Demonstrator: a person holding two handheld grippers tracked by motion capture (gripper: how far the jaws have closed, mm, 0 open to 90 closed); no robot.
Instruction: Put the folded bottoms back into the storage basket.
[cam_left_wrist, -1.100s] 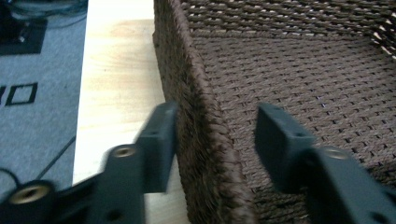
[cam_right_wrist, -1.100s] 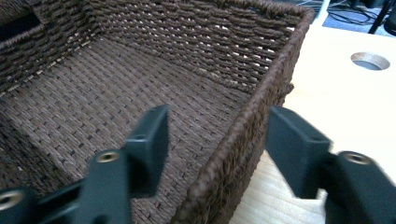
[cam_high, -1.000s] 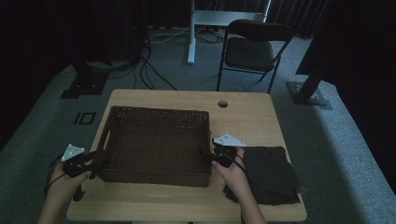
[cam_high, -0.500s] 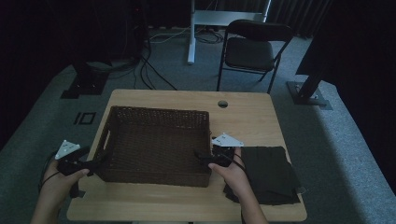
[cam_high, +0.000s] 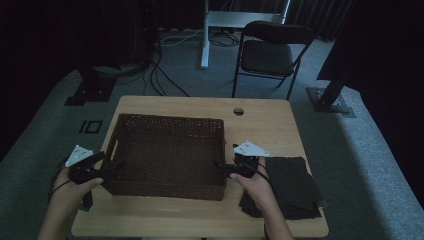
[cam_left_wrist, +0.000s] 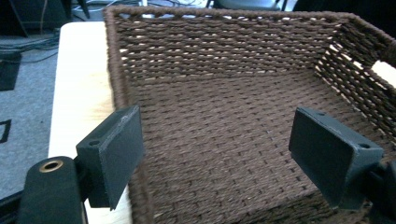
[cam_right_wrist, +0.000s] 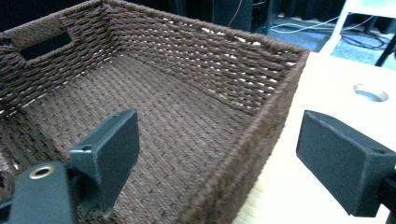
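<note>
brown wicker basket (cam_high: 170, 155), nothing inside

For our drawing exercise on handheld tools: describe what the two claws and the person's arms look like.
Both the left claw and right claw are black, each topped by a pale grey three-cornered plate and trailing a thin dark cable. Their jaws end in flat, dark rectangular pads with small screw holes, and a brass-ringed hole sits lower down. The forearms are bare, with no sleeves.

basket (cam_high: 170, 155) mid-table (cam_high: 265, 125) | cloth (cam_high: 290, 185) right of basket
</note>
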